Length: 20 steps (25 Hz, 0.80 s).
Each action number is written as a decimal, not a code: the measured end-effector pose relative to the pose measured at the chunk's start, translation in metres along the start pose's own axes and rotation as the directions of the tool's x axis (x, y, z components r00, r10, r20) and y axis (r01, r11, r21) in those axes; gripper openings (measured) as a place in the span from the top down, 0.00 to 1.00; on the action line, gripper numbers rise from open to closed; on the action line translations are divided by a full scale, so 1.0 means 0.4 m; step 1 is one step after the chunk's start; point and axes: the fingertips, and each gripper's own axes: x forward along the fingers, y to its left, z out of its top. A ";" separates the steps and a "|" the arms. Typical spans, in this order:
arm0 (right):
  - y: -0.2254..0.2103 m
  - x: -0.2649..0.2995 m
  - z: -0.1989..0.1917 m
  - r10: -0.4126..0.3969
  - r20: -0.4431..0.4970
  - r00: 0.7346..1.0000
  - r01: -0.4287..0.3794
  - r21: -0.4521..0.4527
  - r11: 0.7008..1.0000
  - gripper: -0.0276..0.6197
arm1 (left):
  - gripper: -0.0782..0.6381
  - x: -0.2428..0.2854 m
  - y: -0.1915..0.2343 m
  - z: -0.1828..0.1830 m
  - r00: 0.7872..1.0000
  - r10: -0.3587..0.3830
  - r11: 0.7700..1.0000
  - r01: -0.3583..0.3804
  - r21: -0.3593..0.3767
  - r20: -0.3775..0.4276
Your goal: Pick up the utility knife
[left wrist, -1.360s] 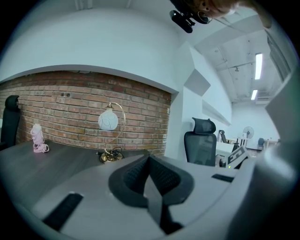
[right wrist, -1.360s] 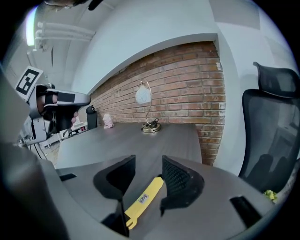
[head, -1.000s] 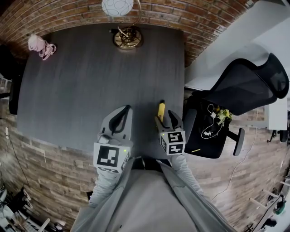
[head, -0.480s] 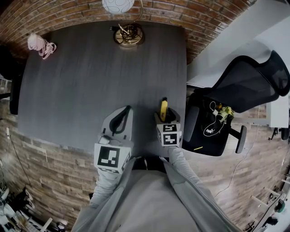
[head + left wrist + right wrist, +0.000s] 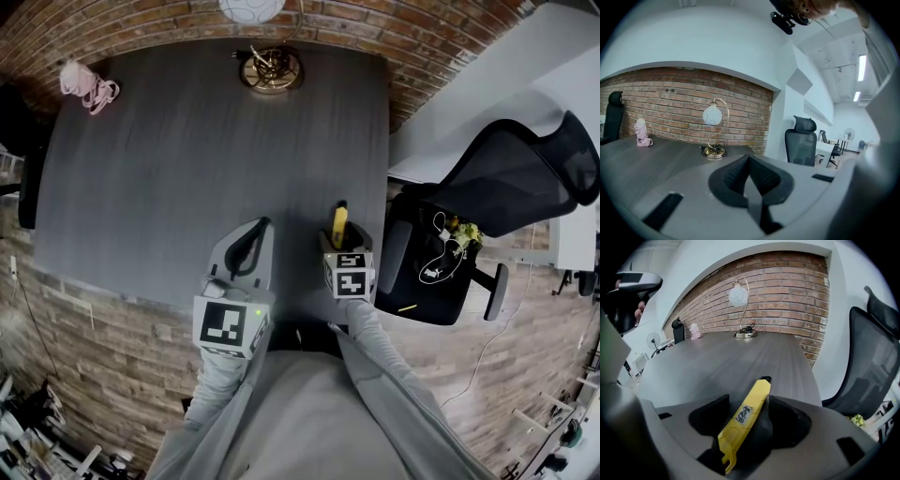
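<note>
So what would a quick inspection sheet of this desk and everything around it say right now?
Surface: dark grey table, wood-grain top.
Job's things: yellow knife, near the table's right edge.
Clutter: lamp and pink bundle at the far edge.
Grippers: left gripper shut, empty; right gripper shut on the knife.
Cables: dark cord at the lamp's base; white cord on the chair.
Surroundings: brick wall behind the table; black chair at right.

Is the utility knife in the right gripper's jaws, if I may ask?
In: the right gripper is shut on the utility knife, which sticks out ahead.
</note>
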 end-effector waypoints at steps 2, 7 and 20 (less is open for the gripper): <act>-0.001 -0.002 -0.001 0.000 -0.003 1.000 0.000 -0.001 1.000 0.56 | 0.87 -0.002 0.001 0.001 1.000 0.005 1.000 -0.005 -0.002 0.001; -0.008 -0.004 0.000 -0.011 -0.007 1.000 0.011 -0.002 1.000 0.57 | 0.87 0.001 0.002 0.002 1.000 0.002 1.000 -0.002 0.001 0.005; -0.006 -0.008 -0.004 0.004 -0.044 0.999 -0.003 0.013 1.000 0.72 | 0.87 0.008 -0.004 0.008 1.000 0.005 1.000 -0.005 -0.002 0.010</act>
